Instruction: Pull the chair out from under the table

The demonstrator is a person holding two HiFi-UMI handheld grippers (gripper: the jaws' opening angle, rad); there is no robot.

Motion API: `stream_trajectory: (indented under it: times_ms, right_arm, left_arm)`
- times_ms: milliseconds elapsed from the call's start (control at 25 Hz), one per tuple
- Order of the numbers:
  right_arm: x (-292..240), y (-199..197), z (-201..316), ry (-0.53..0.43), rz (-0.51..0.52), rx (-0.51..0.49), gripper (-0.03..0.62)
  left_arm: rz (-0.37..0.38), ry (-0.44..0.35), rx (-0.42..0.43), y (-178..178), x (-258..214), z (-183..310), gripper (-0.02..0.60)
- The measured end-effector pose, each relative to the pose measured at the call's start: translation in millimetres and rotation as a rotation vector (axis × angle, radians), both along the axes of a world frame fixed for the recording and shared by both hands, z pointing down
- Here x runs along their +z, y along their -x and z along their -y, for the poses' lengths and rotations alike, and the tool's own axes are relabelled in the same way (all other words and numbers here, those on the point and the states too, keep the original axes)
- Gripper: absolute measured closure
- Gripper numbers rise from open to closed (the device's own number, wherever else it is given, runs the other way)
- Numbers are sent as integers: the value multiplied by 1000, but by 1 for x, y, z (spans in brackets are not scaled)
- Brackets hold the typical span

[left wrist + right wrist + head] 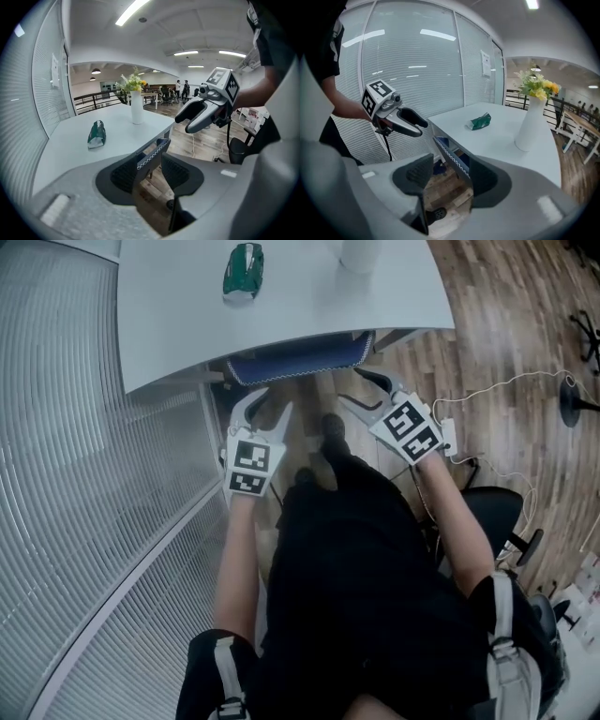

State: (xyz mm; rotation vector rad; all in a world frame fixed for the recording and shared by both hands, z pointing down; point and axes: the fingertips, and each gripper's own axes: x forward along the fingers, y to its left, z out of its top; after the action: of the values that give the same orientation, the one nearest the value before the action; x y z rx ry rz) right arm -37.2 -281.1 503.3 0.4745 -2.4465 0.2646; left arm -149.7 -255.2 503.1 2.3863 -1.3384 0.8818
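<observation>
The chair (300, 359) is not yet pulled out: its blue back, with white stitching along the top, stands tucked under the near edge of the table (178, 324), and only this top strip shows. The left gripper (272, 404) and the right gripper (349, 385) are both near the back, one toward each end, with jaws spread apart and holding nothing. In each gripper view the stitched rim lines up with the gap between the jaws, but I cannot tell if any pad touches it. To do the step well, I would push each gripper forward until the rim sits deep between the pads, close both firmly, and then draw straight back and evenly, so the chair does not turn or knock the table edge. The person's shoe (333, 427) is on the floor right behind the chair, so the feet should step back first. To the left the glass wall with blinds (84, 484) is near; to the right a black office chair (497, 507) and a white cable (497, 385) lie on the wooden floor. The green packet (244, 271) and white vase (361, 251) sit farther in on the table.
</observation>
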Motion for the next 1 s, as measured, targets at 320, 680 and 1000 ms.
stream_trajectory:
  times_ms: [320,680,1000]
  right_arm:
    - [53,3,16,-111,-204,-135,362]
    - [84,12,32,-122,-333,-149,371]
    - [100,19,42,-142,-412,-160,376]
  left_arm:
    - [197,45,72,11,44,11,405]
    - [339,85,199,29,86,24,390]
    - [401,112,295,36,112,39,390]
